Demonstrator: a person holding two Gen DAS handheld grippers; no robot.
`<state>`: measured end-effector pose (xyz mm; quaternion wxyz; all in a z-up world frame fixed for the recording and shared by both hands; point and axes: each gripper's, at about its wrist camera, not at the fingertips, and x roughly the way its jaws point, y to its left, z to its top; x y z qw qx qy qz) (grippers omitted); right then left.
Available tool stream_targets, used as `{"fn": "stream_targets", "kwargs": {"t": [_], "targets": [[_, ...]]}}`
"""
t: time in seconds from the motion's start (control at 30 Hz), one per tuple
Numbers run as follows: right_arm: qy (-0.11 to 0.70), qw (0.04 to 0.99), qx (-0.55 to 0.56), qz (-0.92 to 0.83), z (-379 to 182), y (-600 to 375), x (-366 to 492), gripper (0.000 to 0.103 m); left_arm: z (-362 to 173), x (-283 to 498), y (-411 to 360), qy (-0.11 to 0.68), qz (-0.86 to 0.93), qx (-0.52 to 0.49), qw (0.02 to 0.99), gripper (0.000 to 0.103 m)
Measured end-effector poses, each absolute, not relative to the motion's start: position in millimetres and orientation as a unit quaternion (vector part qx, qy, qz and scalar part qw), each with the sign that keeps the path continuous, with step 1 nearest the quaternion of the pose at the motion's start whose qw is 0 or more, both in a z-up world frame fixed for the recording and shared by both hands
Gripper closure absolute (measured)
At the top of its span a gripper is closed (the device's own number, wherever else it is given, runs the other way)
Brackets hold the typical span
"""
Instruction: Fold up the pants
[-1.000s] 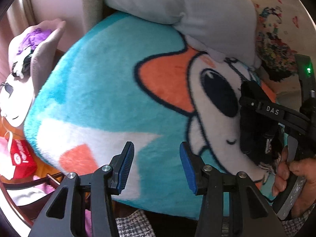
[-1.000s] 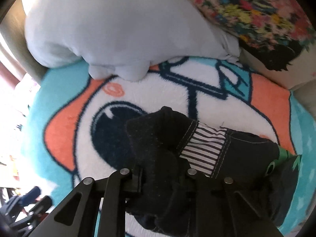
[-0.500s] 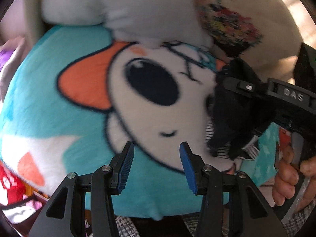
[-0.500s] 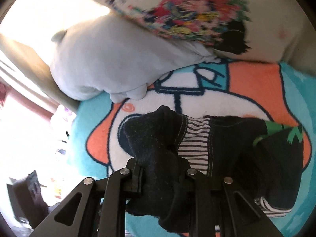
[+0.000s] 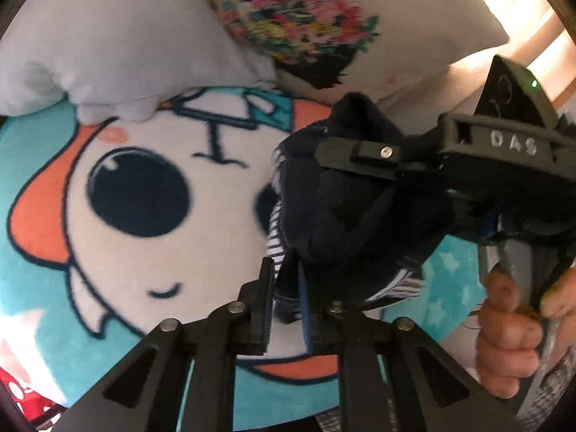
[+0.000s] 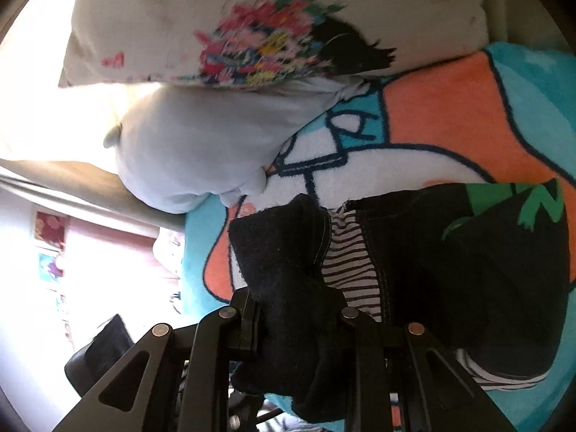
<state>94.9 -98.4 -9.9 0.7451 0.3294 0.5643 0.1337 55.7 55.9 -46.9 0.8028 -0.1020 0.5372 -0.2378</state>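
Small black pants [image 6: 450, 270] with a striped lining and a green print lie bunched on a cartoon fleece blanket [image 5: 144, 252]. My right gripper [image 6: 295, 309] is shut on a thick black fold of the pants and lifts it. In the left wrist view the pants [image 5: 342, 216] hang from the right gripper's fingers [image 5: 360, 158]. My left gripper [image 5: 284, 288] has closed on the lower edge of the pants, with a strip of fabric between its blue pads.
A white pillow [image 5: 126, 43] and a floral pillow [image 5: 324, 25] lie at the back of the blanket. They also show in the right wrist view, white pillow [image 6: 201, 151], floral pillow [image 6: 280, 28]. Red items [image 5: 21, 392] sit past the blanket's left edge.
My left gripper swung right to the pants and closed from wide open onto their lower edge. My right gripper kept its hold and lifted and tilted the pants.
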Motion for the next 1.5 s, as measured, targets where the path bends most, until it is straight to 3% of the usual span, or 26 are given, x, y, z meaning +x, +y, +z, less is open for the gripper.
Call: {"fn": "stream_targets", "kwargs": {"t": [0.17,0.27,0.3,0.37,0.43,0.6,0.77,0.9,1.03,1.07,1.1,1.2,1.3,1.5], "targets": [[0.542,0.755,0.346,0.129,-1,-140,77,0.078,-44,49,9,0.54,-0.264,-0.078,0.795,0.091],[0.532,0.765,0.347,0.11,-4,-170,65,0.072,-56,44,-20,0.558,-0.271,-0.068,0.781,0.089],[0.53,0.769,0.344,0.095,-6,-182,60,0.069,-60,42,-28,0.564,-0.273,-0.067,0.777,0.088],[0.528,0.775,0.34,0.062,-13,-203,52,0.048,-63,37,-31,0.574,-0.269,-0.072,0.77,0.084],[0.525,0.785,0.33,0.002,-17,-231,41,0.041,-61,34,-27,0.577,-0.273,-0.086,0.765,0.08],[0.478,0.803,0.353,-0.045,-1,-280,23,0.041,-51,37,-1,0.568,-0.232,-0.131,0.779,0.073],[0.436,0.806,0.395,0.07,20,-263,28,0.048,-59,46,4,0.578,-0.194,-0.156,0.777,0.073],[0.469,0.77,0.413,0.126,-6,-231,38,0.048,-86,43,-11,0.612,-0.173,-0.127,0.761,0.073],[0.536,0.757,0.368,0.066,-51,-228,41,0.049,-82,38,-17,0.606,-0.181,-0.118,0.765,0.072],[0.551,0.759,0.345,0.043,-59,-229,40,0.061,-76,36,-17,0.601,-0.179,-0.112,0.771,0.071],[0.551,0.763,0.336,0.035,-64,-230,38,0.062,-71,34,-17,0.596,-0.176,-0.105,0.777,0.071],[0.529,0.783,0.326,0.012,-49,-231,32,0.06,-56,28,-14,0.579,-0.169,-0.09,0.793,0.069],[0.491,0.811,0.317,-0.017,-27,-233,27,0.046,-47,23,-9,0.571,-0.162,-0.087,0.8,0.069],[0.469,0.827,0.304,-0.056,-9,-237,6,0.046,-24,23,-9,0.53,-0.153,-0.047,0.833,0.069]]}}
